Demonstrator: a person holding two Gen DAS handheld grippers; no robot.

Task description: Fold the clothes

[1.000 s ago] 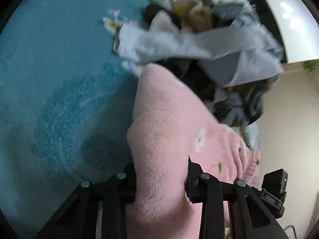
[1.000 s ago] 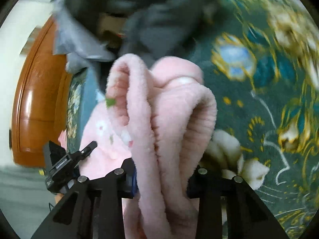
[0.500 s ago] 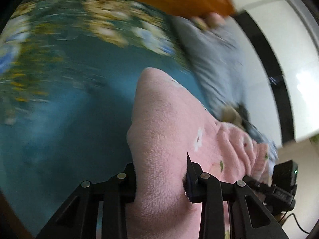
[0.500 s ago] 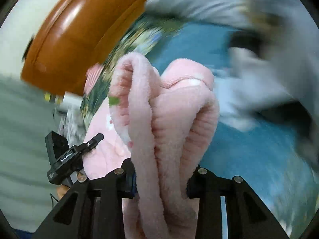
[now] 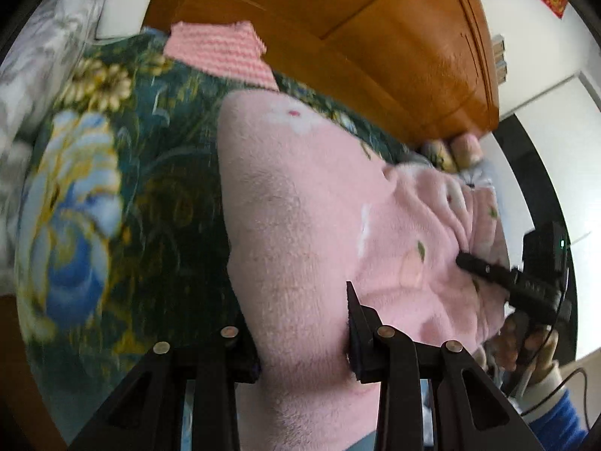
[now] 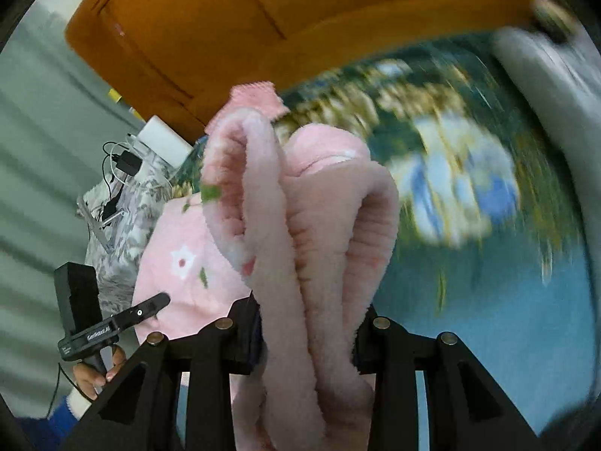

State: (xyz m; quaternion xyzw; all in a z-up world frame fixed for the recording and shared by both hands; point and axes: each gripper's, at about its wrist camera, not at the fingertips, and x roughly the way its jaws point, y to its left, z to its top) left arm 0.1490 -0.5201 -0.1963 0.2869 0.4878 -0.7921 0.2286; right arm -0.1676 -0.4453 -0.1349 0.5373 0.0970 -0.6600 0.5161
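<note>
Between both clamped grippers, left gripper (image 5: 302, 323) and right gripper (image 6: 308, 334), the pink fleece garment (image 5: 319, 225) stretches sideways.

Fluffy pink fleece garment with white flower and green leaf print (image 5: 300, 225): held up off the bed, stretched between two pinch points. Left-wrist view: one broad smooth span of fleece, one white flower with red centre near its top edge, wrinkles bunching toward the far right. Right-wrist view: same garment (image 6: 311, 248) bunched into thick ribbed folds, looped over itself, flatter flower-printed panel trailing off to the lower left.
</note>
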